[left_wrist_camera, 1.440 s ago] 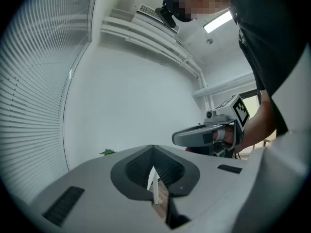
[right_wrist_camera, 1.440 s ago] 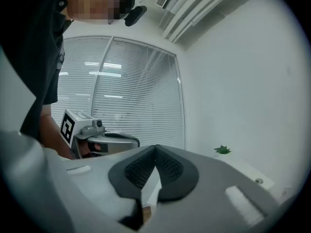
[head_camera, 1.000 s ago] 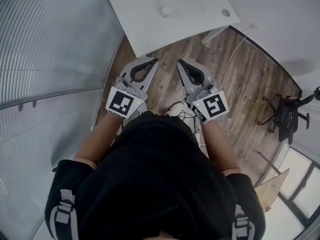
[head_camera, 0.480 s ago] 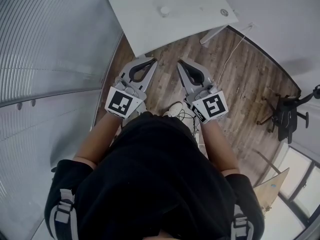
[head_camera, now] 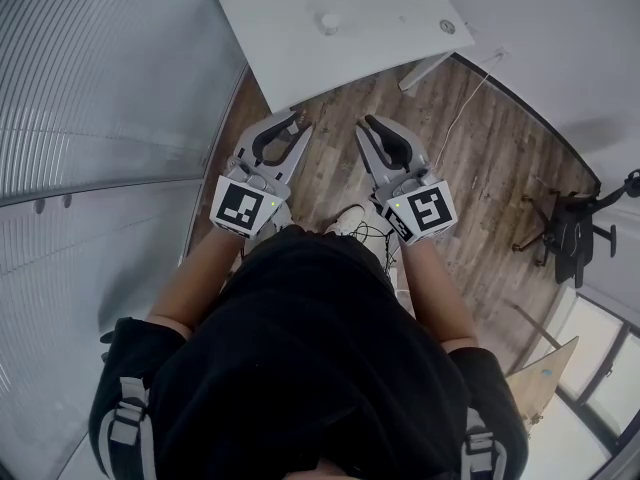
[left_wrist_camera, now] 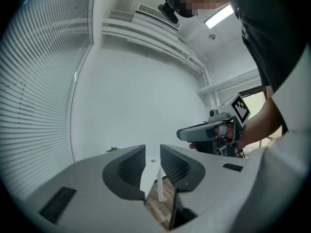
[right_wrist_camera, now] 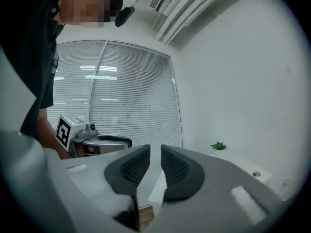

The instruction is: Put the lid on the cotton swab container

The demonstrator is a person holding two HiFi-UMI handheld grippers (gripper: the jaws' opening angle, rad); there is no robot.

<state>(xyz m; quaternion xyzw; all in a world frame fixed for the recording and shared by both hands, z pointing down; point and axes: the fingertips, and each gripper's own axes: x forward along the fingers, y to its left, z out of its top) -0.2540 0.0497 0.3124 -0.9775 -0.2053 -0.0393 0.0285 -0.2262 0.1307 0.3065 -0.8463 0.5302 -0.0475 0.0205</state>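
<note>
grey left tool (head_camera: 298, 121), right tool (head_camera: 368, 122): jaws just opening, empty

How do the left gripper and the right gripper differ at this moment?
In the head view the left gripper leans right, the right gripper leans left. Left and right cube markers carry different patterns. Left jaws seem slightly wider apart than right. Shared: both jaws have just been opening, with nothing between them.

head looks down, others level (table (head_camera: 300, 48) shared)
</note>
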